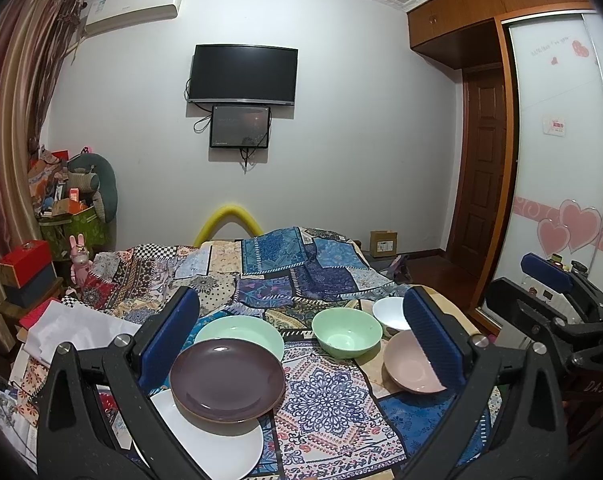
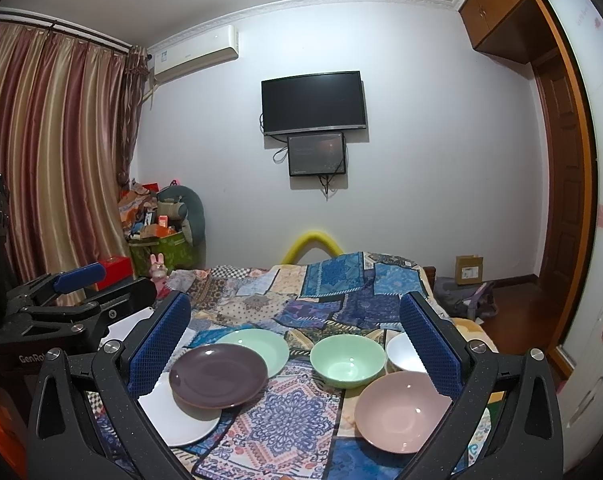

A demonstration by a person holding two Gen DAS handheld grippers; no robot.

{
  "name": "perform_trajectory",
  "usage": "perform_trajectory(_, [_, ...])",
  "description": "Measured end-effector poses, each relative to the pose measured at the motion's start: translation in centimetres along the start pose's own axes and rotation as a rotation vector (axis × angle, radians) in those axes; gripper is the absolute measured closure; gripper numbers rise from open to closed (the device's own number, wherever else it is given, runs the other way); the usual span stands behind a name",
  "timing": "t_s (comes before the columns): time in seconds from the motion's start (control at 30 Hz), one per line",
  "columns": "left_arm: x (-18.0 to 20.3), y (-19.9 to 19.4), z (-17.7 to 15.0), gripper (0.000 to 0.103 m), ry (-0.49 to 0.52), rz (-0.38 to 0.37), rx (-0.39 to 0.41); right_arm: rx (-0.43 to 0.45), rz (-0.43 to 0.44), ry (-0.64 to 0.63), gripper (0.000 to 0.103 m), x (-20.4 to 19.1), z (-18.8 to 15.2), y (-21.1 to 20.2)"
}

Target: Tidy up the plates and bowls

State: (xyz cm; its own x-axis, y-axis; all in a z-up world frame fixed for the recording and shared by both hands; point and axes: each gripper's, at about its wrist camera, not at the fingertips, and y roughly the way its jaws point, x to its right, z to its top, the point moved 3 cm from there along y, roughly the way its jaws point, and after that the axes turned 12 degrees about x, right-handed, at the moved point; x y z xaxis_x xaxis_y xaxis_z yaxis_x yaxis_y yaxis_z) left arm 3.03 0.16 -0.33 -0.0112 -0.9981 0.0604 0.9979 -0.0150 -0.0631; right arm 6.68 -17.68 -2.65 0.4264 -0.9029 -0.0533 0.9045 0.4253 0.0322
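Note:
On the patchwork cloth lie a white plate (image 1: 213,444), a purple plate (image 1: 226,380) overlapping it, and a green plate (image 1: 241,334) behind. To the right stand a green bowl (image 1: 346,337), a white bowl (image 1: 390,312) and a pink bowl (image 1: 409,366). The same set shows in the right wrist view: white plate (image 2: 181,420), purple plate (image 2: 218,375), green plate (image 2: 259,346), green bowl (image 2: 347,361), white bowl (image 2: 405,353), pink bowl (image 2: 401,410). My left gripper (image 1: 301,332) is open and empty above the dishes. My right gripper (image 2: 295,340) is open and empty too.
The dishes sit on a cloth-covered surface (image 1: 321,408) in front of a bed (image 1: 285,264). Boxes and clutter (image 1: 29,272) stand at the left, a wardrobe (image 1: 557,160) at the right. The right gripper's body (image 1: 561,312) shows at the right of the left wrist view.

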Motion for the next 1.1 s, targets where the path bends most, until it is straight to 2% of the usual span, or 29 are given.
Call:
perform_trajectory(0.17, [-0.9, 0.3, -0.7, 0.0, -0.001, 0.01, -0.03, -0.018, 0.01, 0.011, 0.0, -0.1, -0.6, 0.7])
perform_trajectory(0.4, [-3.3, 0.8, -2.2, 0.0, 0.005, 0.029, -0.091, -0.092, 0.066, 0.058, 0.0, -1.0, -2.3, 2.8])
perform_trajectory(0.6, [-6.4, 1.5, -3.7, 0.0, -0.003, 0.085, -0.142, -0.161, 0.114, 0.086, 0.0, -2.1, -4.2, 4.7])
perform_trajectory(0.8, [-9.4, 2.9, -5.9, 0.013, -0.014, 0.136, -0.221, -0.212, 0.154, 0.08, 0.0, -3.8, -6.2, 6.3])
perform_trajectory(0.93, [-11.6, 4.4, -7.7, 0.016, -0.039, 0.156, -0.28, -0.255, 0.175, 0.07, 0.0, -4.6, -7.5, 7.6])
perform_trajectory(1.0, [-12.8, 5.2, -8.7, 0.017, -0.052, 0.164, -0.316, -0.287, 0.184, 0.062, 0.002, -5.1, -8.3, 8.5])
perform_trajectory(1.1, [-14.2, 6.4, -10.3, 0.025, -0.068, 0.172, -0.383, -0.342, 0.195, 0.055, 0.007, -5.5, -9.8, 9.9])
